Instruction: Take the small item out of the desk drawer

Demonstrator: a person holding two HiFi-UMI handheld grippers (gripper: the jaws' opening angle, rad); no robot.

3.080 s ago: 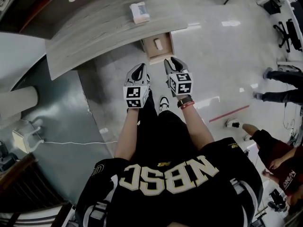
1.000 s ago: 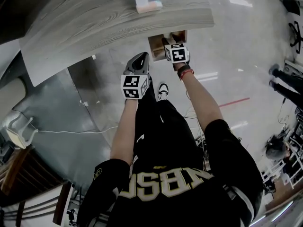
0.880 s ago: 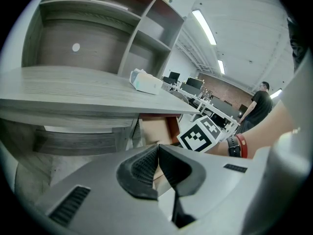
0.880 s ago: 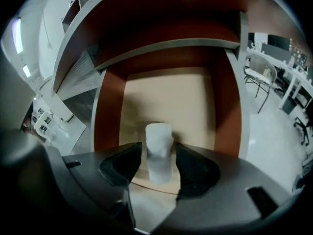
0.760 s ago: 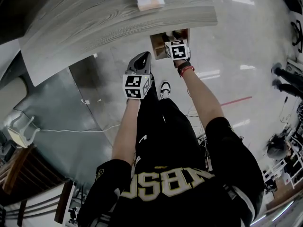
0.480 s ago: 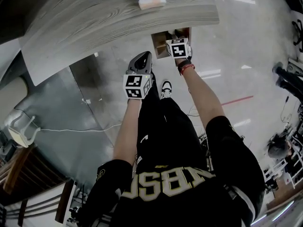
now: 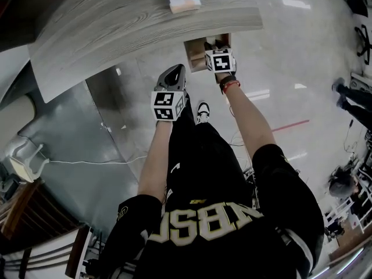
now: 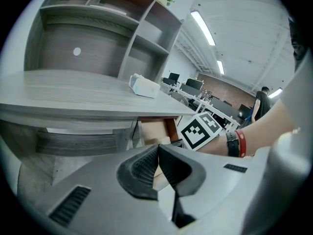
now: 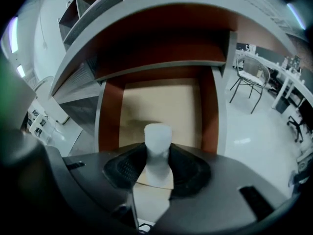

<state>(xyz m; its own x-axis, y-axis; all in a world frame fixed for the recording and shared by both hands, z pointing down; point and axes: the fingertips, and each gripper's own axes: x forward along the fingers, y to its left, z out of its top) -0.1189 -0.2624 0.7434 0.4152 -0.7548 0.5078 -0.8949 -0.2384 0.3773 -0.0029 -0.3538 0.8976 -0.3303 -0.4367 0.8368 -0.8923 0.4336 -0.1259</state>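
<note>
Small white item (image 9: pixel 157 137) sits in the open desk drawer (image 9: pixel 108 116), upright on the pale drawer floor, and the right gripper (image 9: pixel 157 161) is right on it. The jaws have just been closing, and the item stands between them, with both ribbed pads pressed against its narrow lower half and its rounded top poking up above them. That looks like a grip made, partway shut on the object, not wide and not fully together.

The left gripper (image 8: pixel 157 160) hangs out in front of the desk (image 7: pixel 133 28), jaws together with nothing between them, and takes no part in this.

So this looks like the grasp step, with the lift-out yet to come. The next move calls for a steady pinch and a clean rise up and back toward the person, clear of the red-brown drawer sides and the desk edge overhanging the drawer's back. The item looks smooth and tapered, so a loose squeeze could let it slip.
</note>
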